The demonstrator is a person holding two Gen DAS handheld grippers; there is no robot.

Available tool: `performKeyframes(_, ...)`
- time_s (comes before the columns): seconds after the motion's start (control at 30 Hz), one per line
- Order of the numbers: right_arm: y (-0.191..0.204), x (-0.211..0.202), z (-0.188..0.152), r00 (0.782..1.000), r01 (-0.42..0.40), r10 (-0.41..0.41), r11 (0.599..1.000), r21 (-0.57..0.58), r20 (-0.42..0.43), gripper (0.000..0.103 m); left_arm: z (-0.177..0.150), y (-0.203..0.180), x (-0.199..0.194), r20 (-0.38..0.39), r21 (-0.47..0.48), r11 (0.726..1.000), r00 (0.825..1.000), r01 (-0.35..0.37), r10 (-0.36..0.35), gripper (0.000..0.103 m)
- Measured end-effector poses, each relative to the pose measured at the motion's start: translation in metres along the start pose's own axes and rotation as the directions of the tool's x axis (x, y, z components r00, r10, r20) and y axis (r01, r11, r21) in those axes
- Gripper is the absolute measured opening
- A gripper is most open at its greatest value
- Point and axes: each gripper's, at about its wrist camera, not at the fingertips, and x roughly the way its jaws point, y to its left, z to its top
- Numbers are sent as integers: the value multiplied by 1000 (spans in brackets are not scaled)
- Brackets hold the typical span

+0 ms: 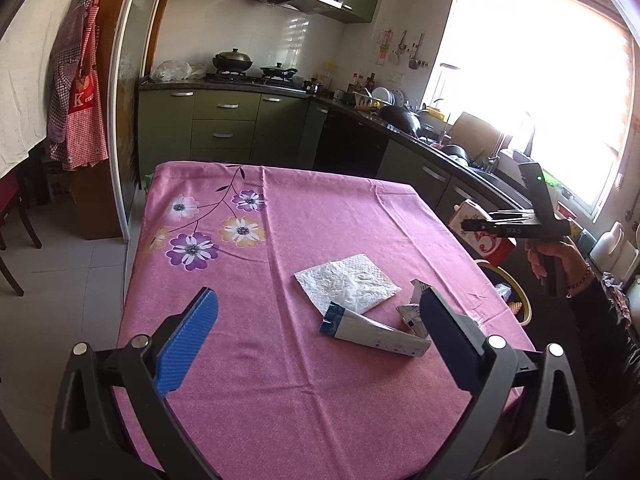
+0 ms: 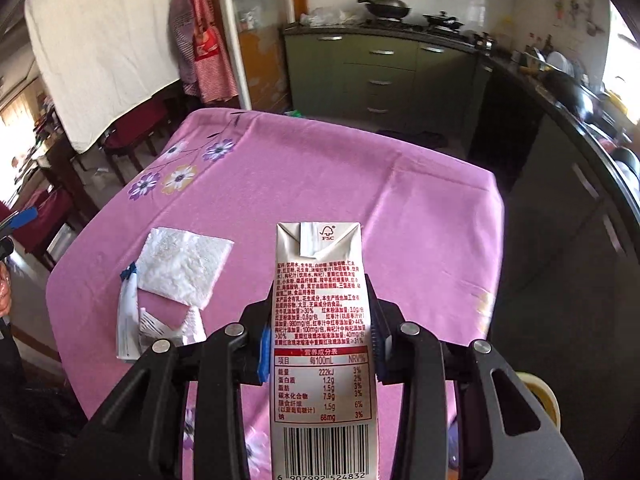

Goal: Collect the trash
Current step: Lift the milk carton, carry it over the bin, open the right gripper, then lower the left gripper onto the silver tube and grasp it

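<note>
My right gripper (image 2: 321,308) is shut on a white drink carton (image 2: 320,320) with red print, held upright above the near right part of the pink tablecloth (image 2: 320,184). In the left wrist view the same carton (image 1: 474,238) hangs in the right gripper (image 1: 480,226) beyond the table's right edge. My left gripper (image 1: 318,300) stands open over the near part of the table, with nothing between its blue pads. Ahead of it lie a white napkin (image 1: 348,282), a blue and white wrapper (image 1: 372,334) and a crumpled foil wrapper (image 1: 410,314).
A bin with a yellow rim (image 1: 516,296) stands on the floor by the table's right side, below the carton. Green kitchen cabinets (image 1: 224,128) and a cluttered counter (image 1: 420,124) run behind and to the right. Dark chairs (image 2: 132,128) stand at the left.
</note>
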Motion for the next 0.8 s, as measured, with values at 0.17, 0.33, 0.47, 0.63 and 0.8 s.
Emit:
performKeyframes(0.17, -74, -41, -57, 989, 149, -144, 970, 192, -37, 36, -2, -10, 5, -13, 9, 1000, 1000, 27, -27, 96)
performKeyframes(0.33, -131, -44, -111, 964, 264, -238, 913, 310, -118, 36, -2, -20, 11, -30, 18, 999, 998, 46, -46, 96)
performKeyframes(0.47, -161, -31, -136, 954, 298, -260, 877, 377, -150, 56, -2, -30, 15, -45, 33, 998, 997, 62, -60, 96)
performKeyframes(0.63, -171, -49, -152, 945, 318, -314, 826, 465, -88, 65, -4, -42, 24, -79, 59, 995, 994, 83, -79, 96)
performKeyframes(0.8, -115, -87, -164, 946, 272, -325, 821, 501, 19, 65, -7, -48, 36, -111, 73, 993, 990, 91, -83, 96)
